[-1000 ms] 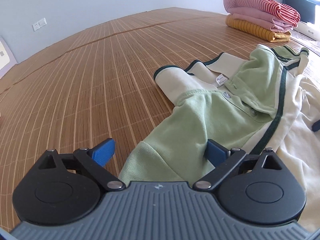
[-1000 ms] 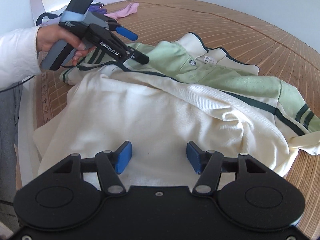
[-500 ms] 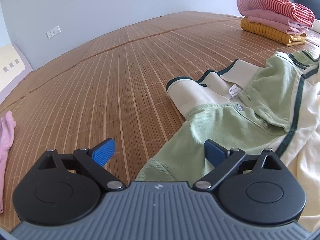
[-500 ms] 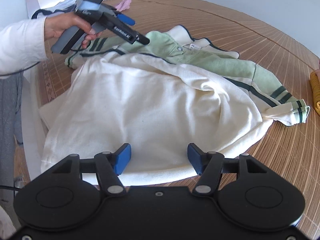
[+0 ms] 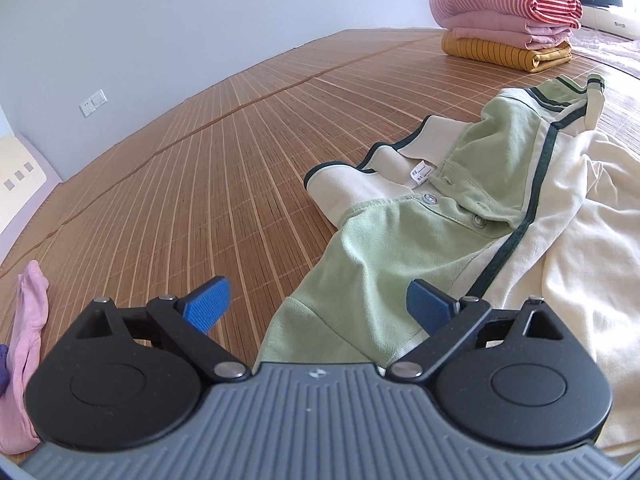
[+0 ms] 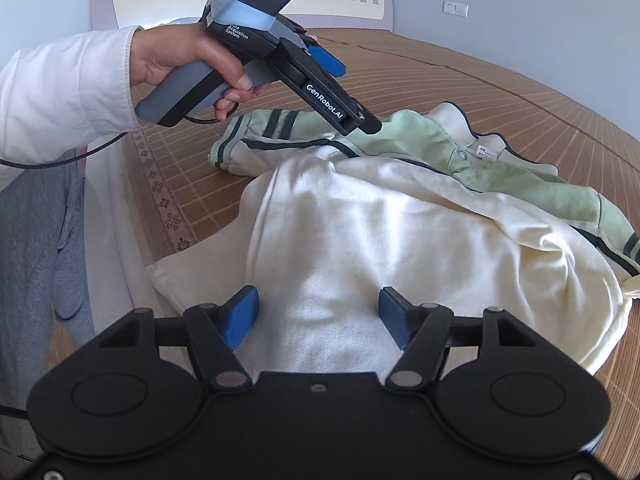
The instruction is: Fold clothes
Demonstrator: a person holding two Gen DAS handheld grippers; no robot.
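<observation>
1. Nearest the right wrist camera, the right gripper (image 6: 318, 316) hovers over the cream hem of a polo shirt (image 6: 400, 248), its blue ribbed pads (image 6: 242, 314) spread wide with nothing between them.

2. The shirt lies rumpled on a bamboo mat (image 6: 500, 92), its long axis running from the hem by the right gripper up to the collar (image 6: 486, 146), which points away from that gripper. The body is cream pique knit; the shoulders and sleeves are pale green with dark green stripes.

3. Beyond the hem, a hand (image 6: 192, 64) in a white sleeve (image 6: 60, 100) grips the grey pistol handle of the left gripper (image 6: 358, 120), angled nose-down toward the shirt's green shoulder beside the striped sleeve cuff (image 6: 240, 138); a black cable trails from the handle.

4. In the left wrist view, the left gripper (image 5: 318, 304) is wide open and holds nothing; one pad (image 5: 428, 306) hangs over the green shoulder fabric, the other over bare mat just beside the shirt.

5. Past the shoulder, the button placket and the cream collar (image 5: 360, 184) with its dark edging and white label (image 5: 422, 172) lie open on the slatted mat (image 5: 200, 160).

6. A crumpled pink cloth (image 5: 24, 352) lies on the mat well apart from the shirt, to the left of the left gripper.

7. Farthest from the shirt, a stack of folded clothes (image 5: 508, 20) sits on the mat: red-striped on top, pink in the middle, mustard-striped beneath.
</observation>
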